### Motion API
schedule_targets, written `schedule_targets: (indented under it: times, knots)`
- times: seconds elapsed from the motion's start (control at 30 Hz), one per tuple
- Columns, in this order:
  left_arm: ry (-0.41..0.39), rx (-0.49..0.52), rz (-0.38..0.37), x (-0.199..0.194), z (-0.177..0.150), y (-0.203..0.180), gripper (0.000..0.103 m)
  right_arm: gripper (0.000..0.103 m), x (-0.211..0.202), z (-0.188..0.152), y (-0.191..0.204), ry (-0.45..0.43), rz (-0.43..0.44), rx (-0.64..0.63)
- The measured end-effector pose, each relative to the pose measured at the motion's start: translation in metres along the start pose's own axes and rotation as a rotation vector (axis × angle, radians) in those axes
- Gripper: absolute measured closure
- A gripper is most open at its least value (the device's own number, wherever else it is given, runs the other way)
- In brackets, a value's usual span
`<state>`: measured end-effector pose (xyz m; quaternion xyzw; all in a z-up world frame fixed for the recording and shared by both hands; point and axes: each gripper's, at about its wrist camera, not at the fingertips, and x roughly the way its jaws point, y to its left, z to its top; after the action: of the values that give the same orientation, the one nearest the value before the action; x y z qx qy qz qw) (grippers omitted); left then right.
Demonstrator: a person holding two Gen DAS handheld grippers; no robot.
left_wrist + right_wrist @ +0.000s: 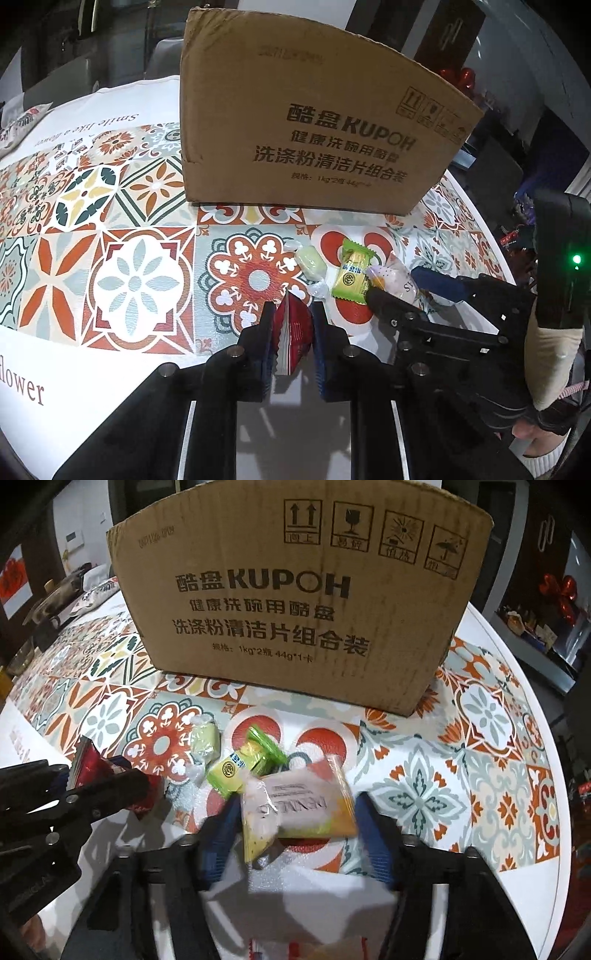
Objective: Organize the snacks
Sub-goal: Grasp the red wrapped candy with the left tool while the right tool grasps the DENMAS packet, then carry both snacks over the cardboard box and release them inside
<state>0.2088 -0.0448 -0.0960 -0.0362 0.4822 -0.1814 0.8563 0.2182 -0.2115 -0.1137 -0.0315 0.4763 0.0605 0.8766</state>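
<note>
My left gripper [293,325] is shut on a red snack packet [291,332], held just above the tablecloth; it also shows in the right wrist view [110,775]. My right gripper [295,812] has its jaws around a pale pink and yellow snack packet [299,808], which looks pinched between the blue pads [373,834]. A green and yellow packet [243,764] and a pale green wrapped sweet [205,738] lie on the table in front of both grippers. A brown KUPOH cardboard box [295,602] stands behind them.
The round table carries a patterned tile cloth [129,266]. Its white edge [535,849] curves close on the right. Dishes and a packet [92,594] sit at the far left. The box [314,140] blocks the far side.
</note>
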Motion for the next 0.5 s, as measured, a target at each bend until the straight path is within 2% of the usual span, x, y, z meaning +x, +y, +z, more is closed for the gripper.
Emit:
schedule_targets:
  times: [0.23, 0.5]
  knots:
    - [-0.01, 0.015, -0.005, -0.003, 0.0, -0.01, 0.084, 0.067, -0.015, -0.005, -0.003, -0.046, -0.001, 0.02]
    - [-0.048, 0.041, -0.01, -0.02, 0.002, -0.021, 0.084, 0.071, -0.039, -0.005, -0.009, -0.094, 0.019, 0.075]
